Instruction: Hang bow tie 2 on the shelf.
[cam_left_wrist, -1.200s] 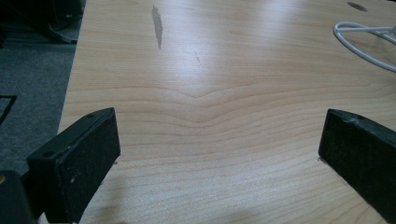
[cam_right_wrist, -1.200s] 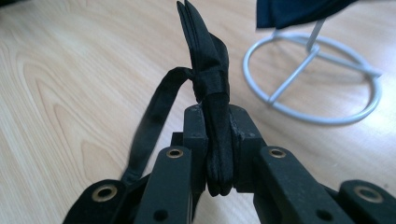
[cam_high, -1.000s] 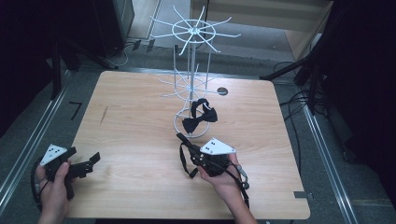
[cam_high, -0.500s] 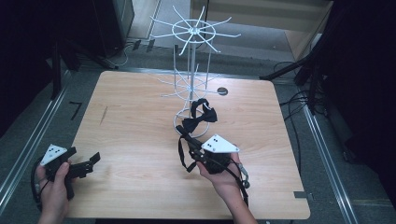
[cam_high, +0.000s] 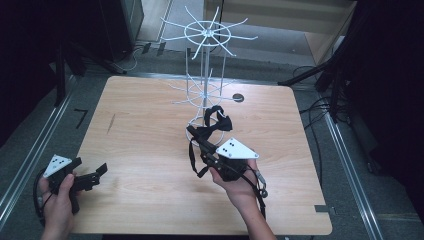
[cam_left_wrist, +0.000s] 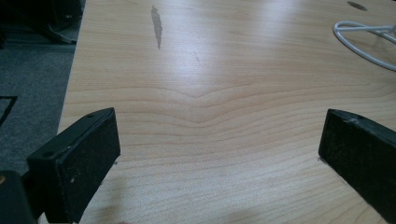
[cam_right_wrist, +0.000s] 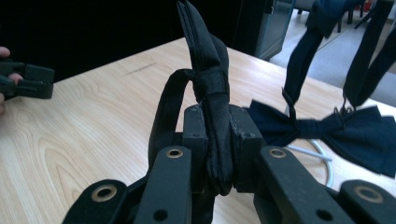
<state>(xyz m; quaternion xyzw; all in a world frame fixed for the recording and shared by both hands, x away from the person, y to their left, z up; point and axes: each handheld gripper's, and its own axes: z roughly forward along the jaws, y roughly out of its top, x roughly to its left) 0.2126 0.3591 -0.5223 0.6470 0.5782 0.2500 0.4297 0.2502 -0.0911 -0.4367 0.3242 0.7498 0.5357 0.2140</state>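
Fabric fills the right gripper (cam_high: 200, 140): its jaws are clenched on a black bow tie (cam_right_wrist: 208, 93), held edge-up above the middle of the table (cam_high: 150, 130), with its strap hanging below. Just beyond it, toward the far edge, a second bow tie (cam_right_wrist: 345, 130) hangs low on the white wire rack (cam_high: 205, 75), and that rack is probably the destination. The left gripper (cam_high: 92, 175) rests released and empty near the near-left corner, well apart from both.

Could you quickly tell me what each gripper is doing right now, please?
Left gripper: open, holding nothing, over the wooden table.
Right gripper: shut on a black bow tie.
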